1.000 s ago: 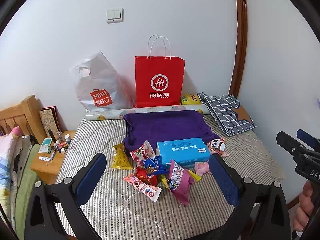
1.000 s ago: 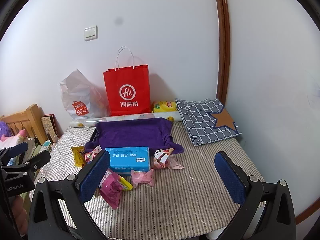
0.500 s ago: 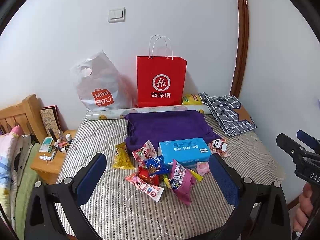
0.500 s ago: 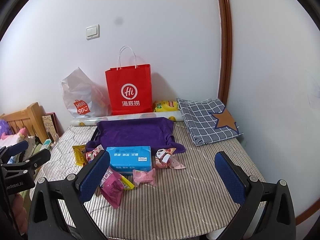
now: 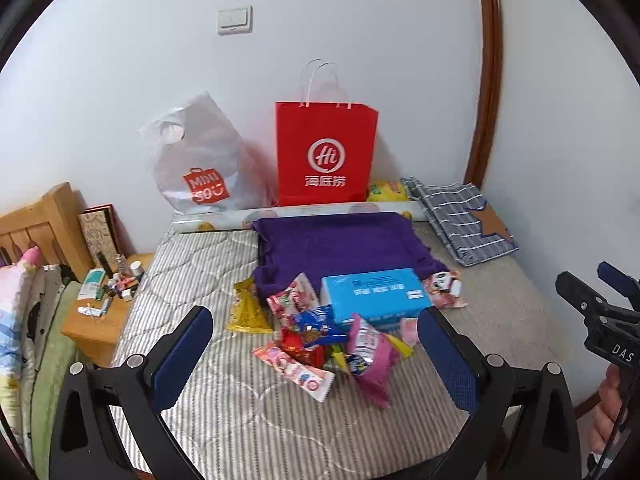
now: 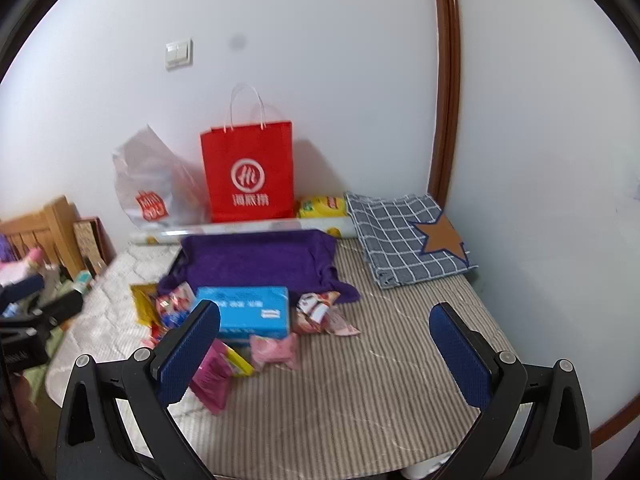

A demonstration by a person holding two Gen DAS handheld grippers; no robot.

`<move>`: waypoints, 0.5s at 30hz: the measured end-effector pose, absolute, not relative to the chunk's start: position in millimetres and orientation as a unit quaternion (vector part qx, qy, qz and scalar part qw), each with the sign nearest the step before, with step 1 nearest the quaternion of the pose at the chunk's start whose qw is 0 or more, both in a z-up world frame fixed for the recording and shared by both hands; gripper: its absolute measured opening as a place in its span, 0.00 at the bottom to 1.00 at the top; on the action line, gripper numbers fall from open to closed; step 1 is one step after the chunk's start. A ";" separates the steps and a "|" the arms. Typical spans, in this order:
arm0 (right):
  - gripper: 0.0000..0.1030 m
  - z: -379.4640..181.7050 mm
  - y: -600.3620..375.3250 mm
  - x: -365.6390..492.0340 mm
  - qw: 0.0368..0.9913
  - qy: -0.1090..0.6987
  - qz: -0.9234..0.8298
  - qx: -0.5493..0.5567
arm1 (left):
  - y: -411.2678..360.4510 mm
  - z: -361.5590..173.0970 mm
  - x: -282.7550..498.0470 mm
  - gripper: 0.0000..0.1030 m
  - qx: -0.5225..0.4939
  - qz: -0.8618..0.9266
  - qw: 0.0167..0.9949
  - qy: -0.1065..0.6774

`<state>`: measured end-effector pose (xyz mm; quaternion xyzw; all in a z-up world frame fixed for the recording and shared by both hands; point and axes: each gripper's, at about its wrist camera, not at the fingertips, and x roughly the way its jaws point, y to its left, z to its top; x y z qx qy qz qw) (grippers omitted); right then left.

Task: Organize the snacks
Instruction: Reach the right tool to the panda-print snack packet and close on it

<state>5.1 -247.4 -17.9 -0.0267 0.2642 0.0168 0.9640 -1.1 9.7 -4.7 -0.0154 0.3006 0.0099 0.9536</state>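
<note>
A heap of snack packets (image 5: 320,340) lies on the striped mattress (image 5: 248,420), next to a blue box (image 5: 374,294) that rests against a purple cloth (image 5: 336,246). A yellow packet (image 5: 246,308) lies at the left, a panda packet (image 5: 444,286) at the right. In the right wrist view the same blue box (image 6: 250,310), a pink packet (image 6: 274,352) and a magenta packet (image 6: 214,376) show. My left gripper (image 5: 316,354) hangs open short of the heap. Nothing sits between the blue pads of my open right gripper (image 6: 324,354).
A red paper bag (image 5: 326,154) and a white plastic bag (image 5: 196,164) stand against the back wall. A checked cloth with a star (image 6: 408,240) lies back right. A cluttered wooden nightstand (image 5: 100,312) and a headboard (image 5: 40,224) are at the left.
Both views have shifted slightly; the right gripper's view has swung a little, so the snacks sit further left and look blurred. Nothing on the bed has moved.
</note>
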 end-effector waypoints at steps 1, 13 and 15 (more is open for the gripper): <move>1.00 -22.2 -247.6 7.8 0.963 0.268 0.015 -0.030 | 11.7 -8.2 0.9 1.00 -0.018 0.009 0.952 0.304; 0.99 -95.4 -271.1 60.4 0.945 0.325 0.035 -0.020 | 37.6 -69.5 42.7 0.99 -0.041 -0.001 0.937 0.347; 0.98 -107.0 -276.1 74.9 0.939 0.342 0.036 -0.012 | 39.0 -77.0 50.5 0.99 -0.037 -0.002 0.935 0.352</move>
